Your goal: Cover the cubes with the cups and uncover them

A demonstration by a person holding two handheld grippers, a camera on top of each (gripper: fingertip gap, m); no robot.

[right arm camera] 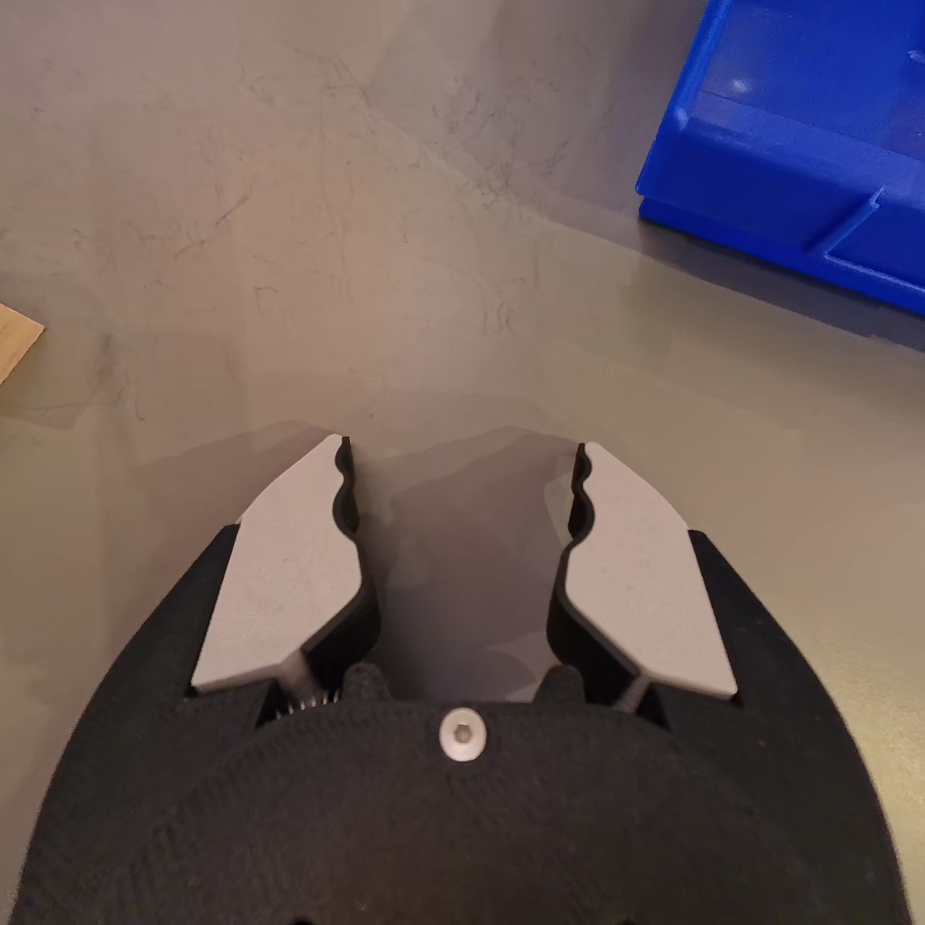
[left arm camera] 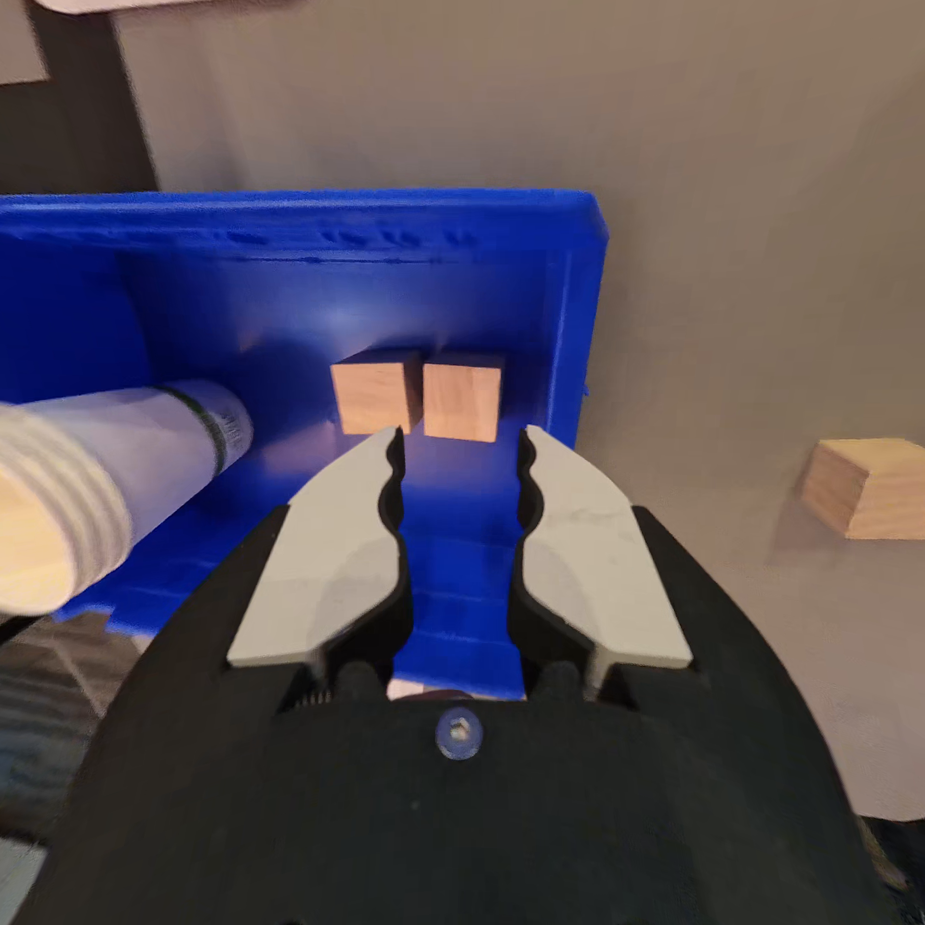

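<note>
**Left gripper lines up on blocks inside blue bin while right waits over bare table**

The left gripper (left arm camera: 460,433) hangs with its jaws parted and nothing between them, its grey fingers (left arm camera: 325,540) pointing into the blue plastic bin (left arm camera: 300,280). Straight ahead of the tips, close by though contact cannot be confirmed, two wooden cubes (left arm camera: 373,395) (left arm camera: 461,403) sit side by side on the bin floor, near the bin's right wall. The gap between the jaws points mostly at the right-hand cube, with the left tip overlapping the lower corner of its neighbour.

Left of the cubes, still inside the bin, a stack of paper cups (left arm camera: 100,475) lies on its side. Its long axis runs from the bin's interior out toward its near-left edge, with the rims facing the camera and the closed bottom pointing inward. The stack is off to the side of the left jaws, not ahead of them, so taking a cup would call for a swing leftward.

Outside the bin, to its right, a third wooden block (left arm camera: 866,488) rests on the grey table (left arm camera: 751,200).

The right gripper (right arm camera: 463,443) is likewise spread wide and empty, held over bare tabletop. From it the bin (right arm camera: 801,160) lies ahead and to the right, well apart, and a sliver of wood (right arm camera: 17,340) shows at the far left edge.

No cube is covered yet. The left gripper is judged nearer to both cups and cubes.
</note>
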